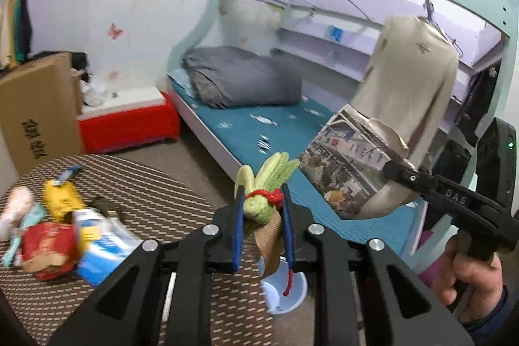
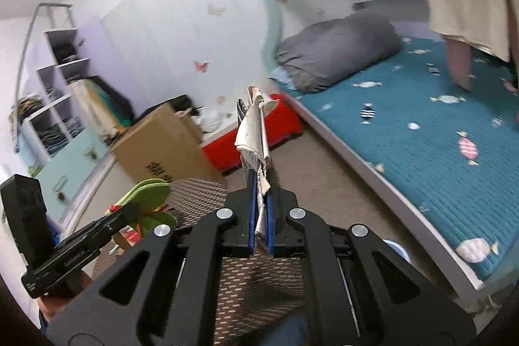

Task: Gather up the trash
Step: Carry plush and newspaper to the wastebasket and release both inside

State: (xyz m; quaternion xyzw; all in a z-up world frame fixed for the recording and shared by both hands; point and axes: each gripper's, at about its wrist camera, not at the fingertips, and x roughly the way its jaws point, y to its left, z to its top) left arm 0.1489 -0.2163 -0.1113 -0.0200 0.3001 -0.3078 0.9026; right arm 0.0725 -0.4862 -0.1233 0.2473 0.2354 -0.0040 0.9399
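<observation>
While "DAS" marks the right gripper (image 1: 394, 167), its newspaper (image 1: 347, 171) print stays seemingly unreadable.

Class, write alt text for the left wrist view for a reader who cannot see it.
The left tongs grip a green knitted bundle tied with red string, held above a round woven table. At right, the right tongs hold a folded newspaper. Wrappers lie on the table, with a blue-covered bed behind.

My left gripper (image 1: 263, 209) and right gripper (image 1: 394, 167) side by side above table (image 1: 146, 200) edge; wrappers (image 1: 58, 232) on table left; bed (image 1: 292, 132) behind; basin (image 1: 285, 291) on floor below.
</observation>
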